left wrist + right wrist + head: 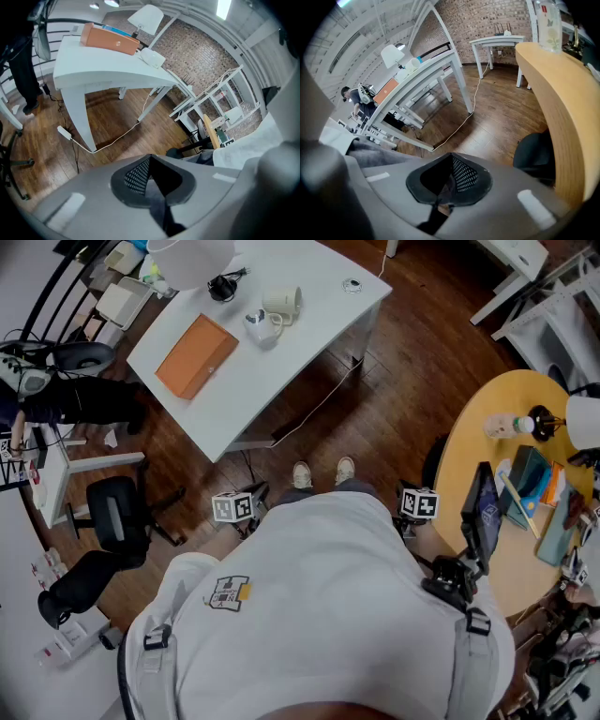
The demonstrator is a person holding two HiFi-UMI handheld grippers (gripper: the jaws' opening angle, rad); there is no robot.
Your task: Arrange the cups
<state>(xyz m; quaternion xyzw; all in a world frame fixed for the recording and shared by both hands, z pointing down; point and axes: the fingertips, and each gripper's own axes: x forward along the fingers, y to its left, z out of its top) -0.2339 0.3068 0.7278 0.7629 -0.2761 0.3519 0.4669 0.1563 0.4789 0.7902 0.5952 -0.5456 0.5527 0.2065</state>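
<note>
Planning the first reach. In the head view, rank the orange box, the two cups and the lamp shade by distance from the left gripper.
From the left gripper, held at the person's waist:
1. orange box, near side of the white table, left of the cups.
2. two cups, side by side mid-table; too close to each other to rank apart.
3. lamp shade, at the table's far edge.

No legible text anywhere. Shirt patch [228, 593], lower left of centre: print too small. Bottle label [547, 21], upper right: blurred, unreadable.

Evenly lit, sharp centres — fisheye warp, dark corners.
</note>
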